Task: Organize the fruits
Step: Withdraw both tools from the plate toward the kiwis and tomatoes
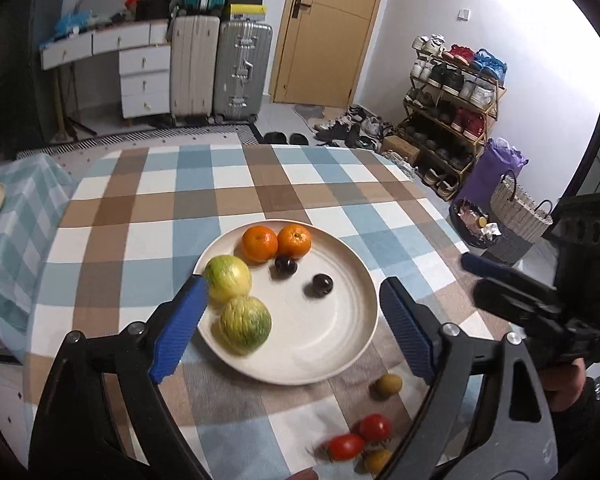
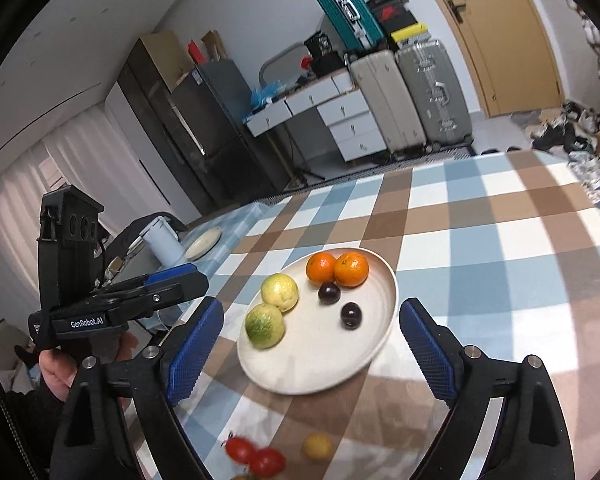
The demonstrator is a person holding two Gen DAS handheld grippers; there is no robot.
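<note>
Left tongs spread – empty | right tongs spread – empty | tomatoes nearest on bench | plate beyond, unblocked

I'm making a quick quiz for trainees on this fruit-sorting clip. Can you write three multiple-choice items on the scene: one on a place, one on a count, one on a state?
1. Where do the two red tomatoes lie?
A. on the round cream plate
B. on the checked tablecloth, nearer the cameras than the plate
C. on the floor

2. How many fruits are on the round cream plate?
A. four
B. six
C. eight

3. How do the jaws of the left gripper stand?
A. spread wide, holding nothing
B. shut on an orange
C. shut on a tomato

Answers:
1 B, they sit on the checked tablecloth below the plate's rim.
2 B, two oranges, two yellow-green fruits, two dark round fruits.
3 A, the blue pads stand far apart with only the plate seen between them.
</note>
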